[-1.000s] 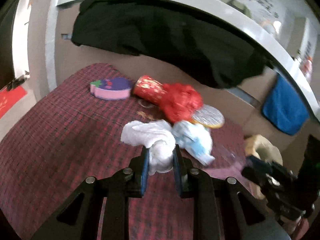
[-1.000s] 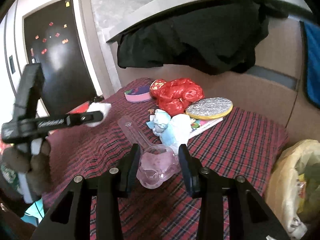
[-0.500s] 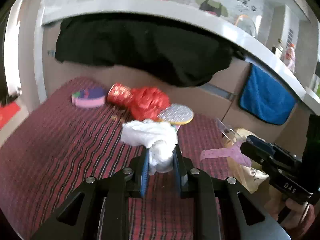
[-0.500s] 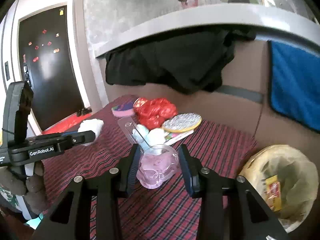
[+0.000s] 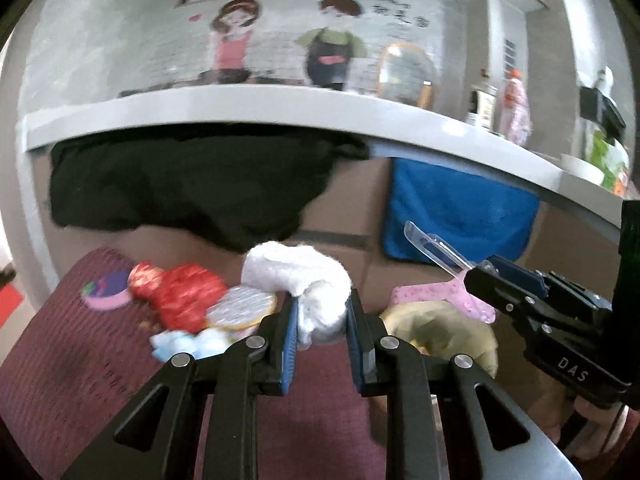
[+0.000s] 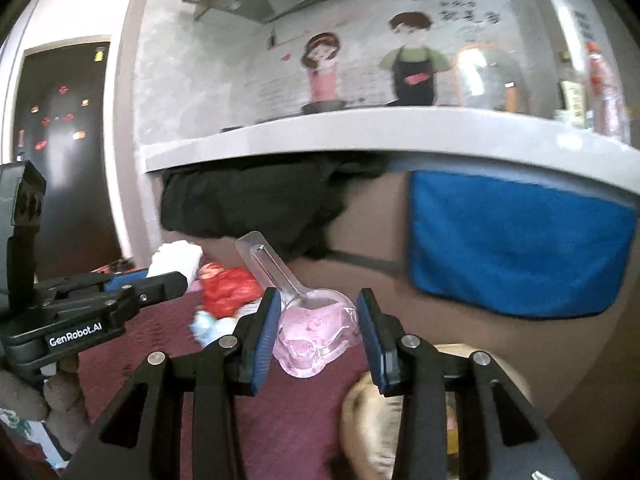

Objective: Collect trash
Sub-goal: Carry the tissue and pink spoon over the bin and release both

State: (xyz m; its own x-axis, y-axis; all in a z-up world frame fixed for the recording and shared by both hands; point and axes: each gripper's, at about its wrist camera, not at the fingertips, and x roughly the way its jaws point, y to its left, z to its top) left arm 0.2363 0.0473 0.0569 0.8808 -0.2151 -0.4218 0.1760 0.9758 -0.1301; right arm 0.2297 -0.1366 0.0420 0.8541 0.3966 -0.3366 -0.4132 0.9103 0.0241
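My left gripper [image 5: 322, 320] is shut on a crumpled white tissue [image 5: 308, 280], held up above the red checked table [image 5: 80, 360]. My right gripper [image 6: 318, 320] is shut on a clear plastic blister pack with a pink backing [image 6: 312, 328], also lifted; that pack [image 5: 440, 288] shows at the right of the left wrist view. A yellowish trash bag [image 5: 440, 328] sits open just beyond and below both grippers, its rim [image 6: 368, 408] low in the right wrist view. On the table lie a red bag [image 5: 180, 296], a silver disc [image 5: 244, 306] and pale blue wrappers [image 5: 184, 342].
A pink and purple box [image 5: 106, 292] lies at the table's far left. Black cloth [image 5: 180, 188] and a blue towel [image 5: 456, 208] hang below a white counter [image 5: 280, 108]. A dark door [image 6: 60, 160] stands left. A person's gloved hand [image 6: 60, 396] grips the left tool.
Both grippers have risen and swung right with their loads, from over the table's middle toward the trash bag. The wall and counter now fill the upper views.
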